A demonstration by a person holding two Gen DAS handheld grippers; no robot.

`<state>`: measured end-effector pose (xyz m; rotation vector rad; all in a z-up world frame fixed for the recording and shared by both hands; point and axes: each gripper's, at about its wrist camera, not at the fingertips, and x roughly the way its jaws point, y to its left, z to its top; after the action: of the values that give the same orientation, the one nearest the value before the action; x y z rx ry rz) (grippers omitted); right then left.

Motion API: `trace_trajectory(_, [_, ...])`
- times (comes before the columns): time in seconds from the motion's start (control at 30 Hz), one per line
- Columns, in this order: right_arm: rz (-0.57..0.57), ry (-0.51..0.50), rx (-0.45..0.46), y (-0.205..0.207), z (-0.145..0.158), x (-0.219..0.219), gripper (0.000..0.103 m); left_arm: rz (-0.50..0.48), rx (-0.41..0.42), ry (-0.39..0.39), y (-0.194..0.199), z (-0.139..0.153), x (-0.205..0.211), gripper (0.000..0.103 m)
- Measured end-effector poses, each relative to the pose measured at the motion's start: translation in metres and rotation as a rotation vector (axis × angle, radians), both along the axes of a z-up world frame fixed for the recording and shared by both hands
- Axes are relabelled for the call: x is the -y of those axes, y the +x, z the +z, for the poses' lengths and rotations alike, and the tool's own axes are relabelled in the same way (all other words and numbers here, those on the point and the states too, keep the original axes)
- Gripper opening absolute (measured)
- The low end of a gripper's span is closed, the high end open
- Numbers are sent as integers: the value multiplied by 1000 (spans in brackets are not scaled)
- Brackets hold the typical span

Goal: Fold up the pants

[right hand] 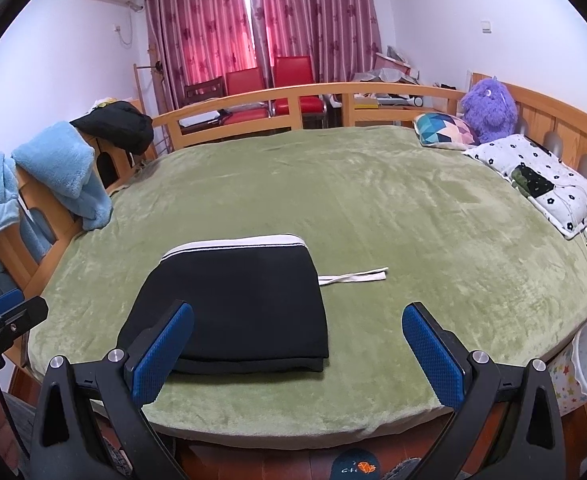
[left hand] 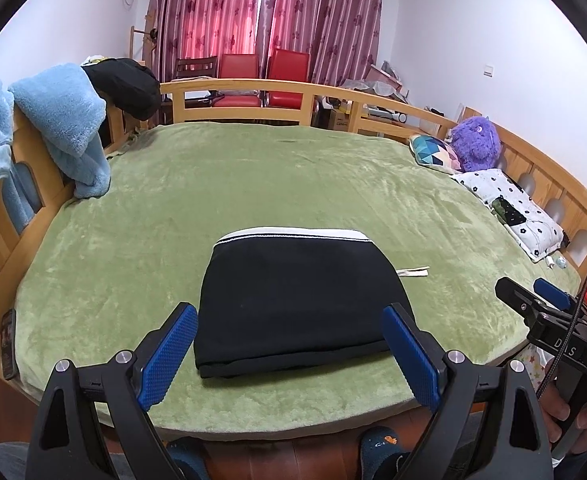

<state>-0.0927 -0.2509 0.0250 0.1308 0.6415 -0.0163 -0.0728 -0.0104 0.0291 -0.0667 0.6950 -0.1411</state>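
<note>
Two grippers frame my view of a wide bed covered by a green plush blanket (left hand: pixel 293 184), which fills most of both camera views inside a wooden bed frame (left hand: pixel 253 92). On the near part of that blanket, close to the edge where I stand, lie the black pants (left hand: pixel 293 300), folded into a compact, roughly rectangular stack of layers. Its white-trimmed waistband (left hand: pixel 293 234) faces away from me, toward the far rail, and the thick folded edge faces me; the bundle looks about as wide as it is deep, so I cannot name a clear long axis. A pale drawstring (right hand: pixel 353 276) trails out flat from the right side of the pants onto the blanket. My left gripper (left hand: pixel 289 354) hovers just before the near edge of the pants with its blue fingers spread wide, one on either side of the bundle, holding nothing. My right gripper (right hand: pixel 297 354) is likewise spread apart and empty, its left finger in front of the bundle's near left corner and its right finger over bare blanket. In the left wrist view the right gripper's body shows white lettering, partly hidden by a cable; I can read only "D" and "S".
</note>
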Motion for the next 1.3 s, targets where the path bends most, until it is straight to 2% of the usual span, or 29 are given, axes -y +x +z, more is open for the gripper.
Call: trace_trajectory(1.3, [-16, -10, 13, 2, 1, 2, 102, -7, 3, -1, 0, 3, -5, 94])
